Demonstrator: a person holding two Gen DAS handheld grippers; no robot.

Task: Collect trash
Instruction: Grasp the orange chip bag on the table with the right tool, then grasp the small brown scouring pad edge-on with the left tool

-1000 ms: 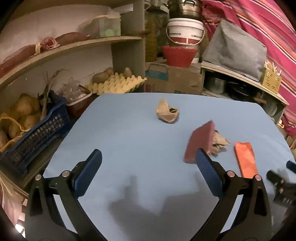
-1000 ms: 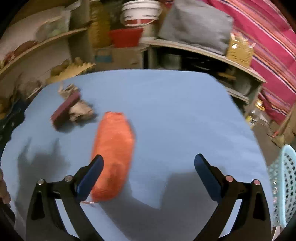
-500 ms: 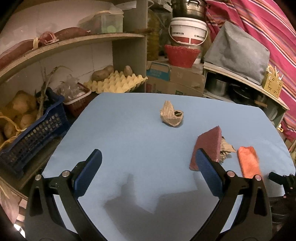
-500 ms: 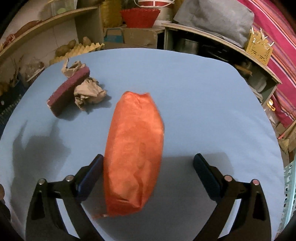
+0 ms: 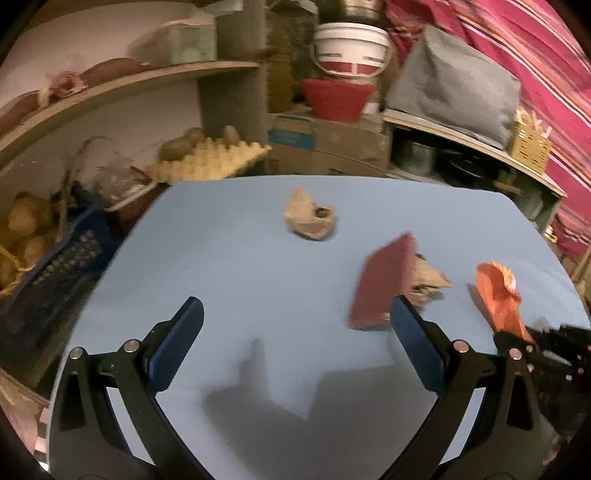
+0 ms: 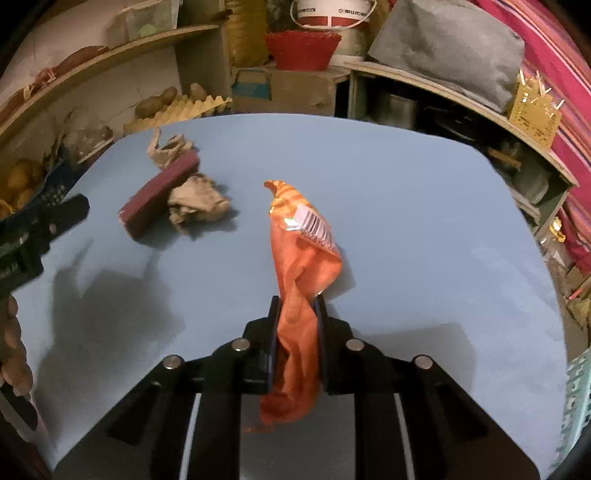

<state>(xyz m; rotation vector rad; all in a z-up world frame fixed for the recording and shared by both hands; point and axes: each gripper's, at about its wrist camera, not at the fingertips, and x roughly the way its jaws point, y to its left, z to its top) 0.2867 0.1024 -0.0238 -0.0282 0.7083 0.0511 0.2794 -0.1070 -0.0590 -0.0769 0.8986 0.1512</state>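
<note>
Left gripper (image 5: 295,321) has its jaws spread wide with nothing in them, hovering over the blue bench (image 5: 236,266). Ahead of those jaws sits a crumpled brown paper wad (image 5: 309,218). Just past the right jaw there's a dark red box (image 5: 382,282) with another scrunched brown paper (image 5: 428,278) touching its far side.

Right gripper (image 6: 295,314) has its jaws clamped on the orange snack wrapper (image 6: 301,266), pinching it near the lower middle so the top sticks up in front and the tail droops under the jaws.

What could go wrong, I reckon: that wrapper is slick and floppy and only squeezed across a narrow fold, so a quick swing could let it slide out. A pale basket (image 6: 578,398) shows at the right edge, maybe the bin, can't tell.

Labels: a barcode on the wrapper with digits too small to read, and the white bucket (image 6: 332,14) lettering is unreadable too.
</note>
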